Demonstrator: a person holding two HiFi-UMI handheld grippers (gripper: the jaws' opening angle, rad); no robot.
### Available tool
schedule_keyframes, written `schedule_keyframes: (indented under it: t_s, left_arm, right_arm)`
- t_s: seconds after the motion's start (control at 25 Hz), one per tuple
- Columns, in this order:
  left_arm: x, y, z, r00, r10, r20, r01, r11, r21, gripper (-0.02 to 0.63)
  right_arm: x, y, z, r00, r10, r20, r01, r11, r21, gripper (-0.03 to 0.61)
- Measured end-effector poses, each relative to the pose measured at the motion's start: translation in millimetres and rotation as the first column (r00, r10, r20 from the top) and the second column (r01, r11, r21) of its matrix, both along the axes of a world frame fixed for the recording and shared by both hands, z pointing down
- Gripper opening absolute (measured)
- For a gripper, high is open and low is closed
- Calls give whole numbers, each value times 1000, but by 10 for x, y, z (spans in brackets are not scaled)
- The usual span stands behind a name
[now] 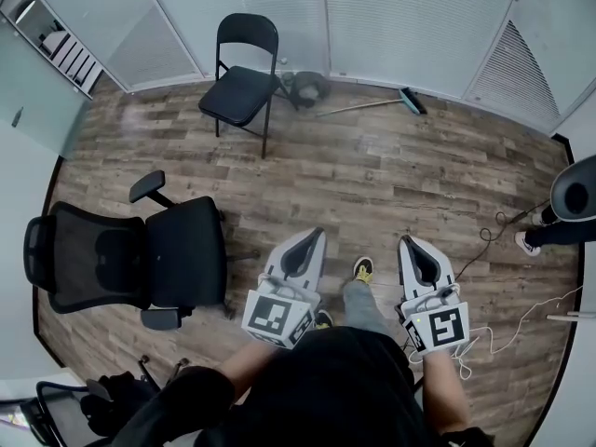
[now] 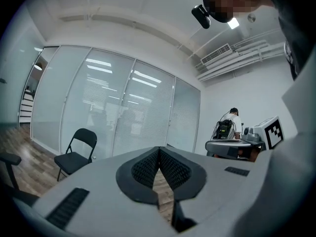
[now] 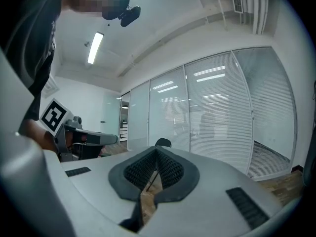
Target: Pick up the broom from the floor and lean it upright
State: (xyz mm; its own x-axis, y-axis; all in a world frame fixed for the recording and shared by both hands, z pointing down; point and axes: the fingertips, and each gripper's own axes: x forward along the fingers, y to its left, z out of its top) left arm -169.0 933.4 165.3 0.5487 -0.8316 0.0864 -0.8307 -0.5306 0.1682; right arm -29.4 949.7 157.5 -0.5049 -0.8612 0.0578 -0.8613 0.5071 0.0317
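Broom (image 1: 372, 104) flat on floor (image 1: 391, 184), left tool (image 1: 315, 235), right tool (image 1: 408, 242) held level, both pressed together

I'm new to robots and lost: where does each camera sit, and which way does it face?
Head view: on the person's head, looking steeply down at the floor; shows their torso, left gripper, right gripper; broom lies far off.
Left gripper view: rides the left gripper, looking level along its shut jaws at the glass wall; their shirt above.
Right gripper view: same on the right gripper, jaws shut.
Shared: the folding chair; each gripper view catches the other gripper.
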Motion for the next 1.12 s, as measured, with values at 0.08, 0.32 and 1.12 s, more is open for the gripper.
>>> schedule_keyframes:
  t_s: [0.08,0.32,1.12]
  left_arm:
    - [146,-269,-18,1000,2,6,-2,1000,1,21]
    - [635,-1089,-197,999,-6,44,5,1000,27,20]
    - [1226,-2548,14,997,-12,79,16,998,-53,20]
  right_arm:
    - [165,-267,-8,1000,7,21,-7,1000,-1,17]
    - [747,-1083,-75,998,16,67,-16,1000,-4,17]
    - [1387,-2714,152,991,42,130,-33,997,-74,17]
